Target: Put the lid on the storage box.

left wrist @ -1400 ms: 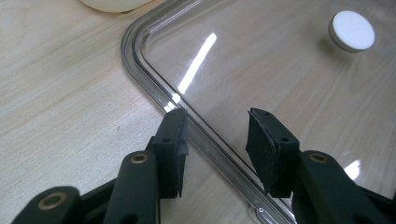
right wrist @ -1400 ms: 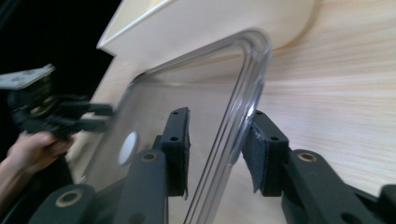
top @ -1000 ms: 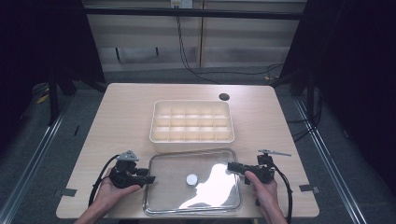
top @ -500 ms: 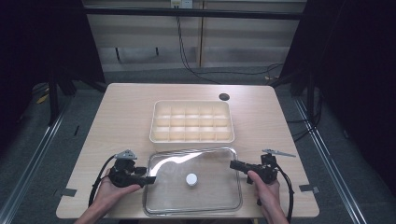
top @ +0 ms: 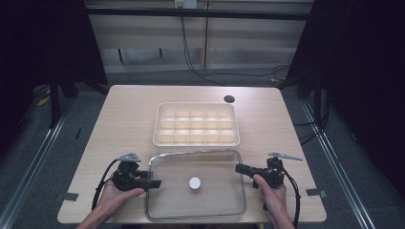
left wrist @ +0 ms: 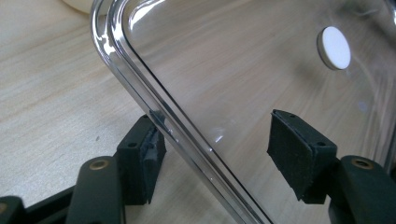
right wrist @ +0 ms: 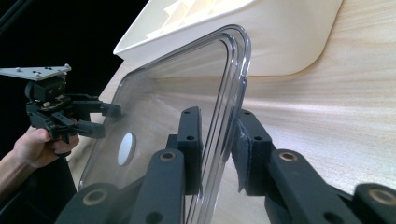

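On table (top: 119,119), lid (top: 215,167) between both hand-held grippers.

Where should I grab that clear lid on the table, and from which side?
Take the clear lid by the raised rim on its short ends, coming in level from left and right. It lies flat and wide, so only the rim fits between jaws. The right gripper straddles the rim; the left gripper stands open around it.

Setting: laboratory or test bay for recorded handling work. Evidence: one pale wooden table with a round cable hole (top: 229,99), standing alone on grey carpet floor (top: 334,157); metal floor rails (top: 43,148) at either side; black curtains (top: 372,71) around; loose black cables (top: 191,57) along the panelled back wall (top: 248,45).
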